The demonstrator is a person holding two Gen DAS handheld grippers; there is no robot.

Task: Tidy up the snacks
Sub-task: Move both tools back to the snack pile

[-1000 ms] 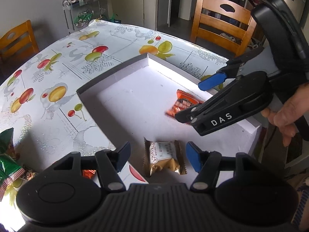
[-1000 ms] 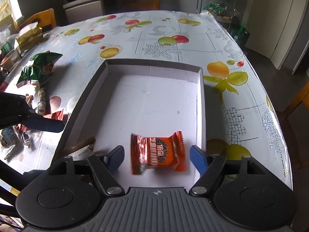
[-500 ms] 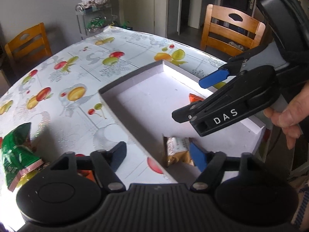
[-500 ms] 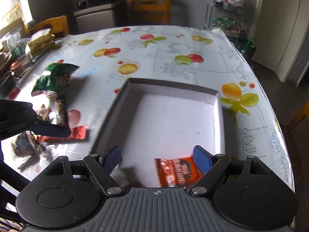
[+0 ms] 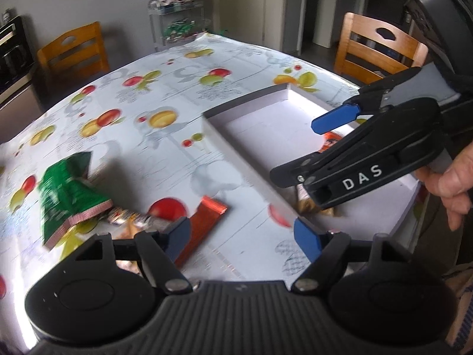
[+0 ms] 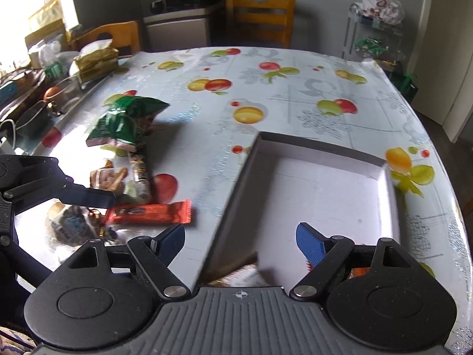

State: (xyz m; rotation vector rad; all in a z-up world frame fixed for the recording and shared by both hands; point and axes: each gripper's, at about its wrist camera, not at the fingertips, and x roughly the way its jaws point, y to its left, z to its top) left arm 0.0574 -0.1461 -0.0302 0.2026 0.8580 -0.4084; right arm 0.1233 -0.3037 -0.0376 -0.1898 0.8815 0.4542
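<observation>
A shallow grey box with a white floor [image 6: 325, 189] lies on the fruit-print tablecloth; it also shows in the left wrist view [image 5: 266, 124]. Inside it lie an orange packet [image 5: 332, 140] and a tan packet [image 5: 307, 205], both partly hidden by the right gripper. Left of the box lie a red bar [image 6: 147, 213], a green bag [image 6: 124, 124] and several small wrapped snacks [image 6: 118, 177]. My left gripper [image 5: 245, 238] is open and empty above the table, near the red bar [image 5: 204, 224]. My right gripper [image 6: 241, 239] is open and empty over the box's left wall.
Wooden chairs [image 6: 260, 17] [image 5: 378, 50] stand around the table. A wire rack [image 6: 375, 35] with bags stands by the far wall. Clutter, a bowl and a tissue pack [image 6: 94, 62] sit at the table's far left edge.
Both grippers have pulled back and swung left, away from the box interior toward the loose snacks. The orange and tan packets stay in the box. Both jaws remain open.
</observation>
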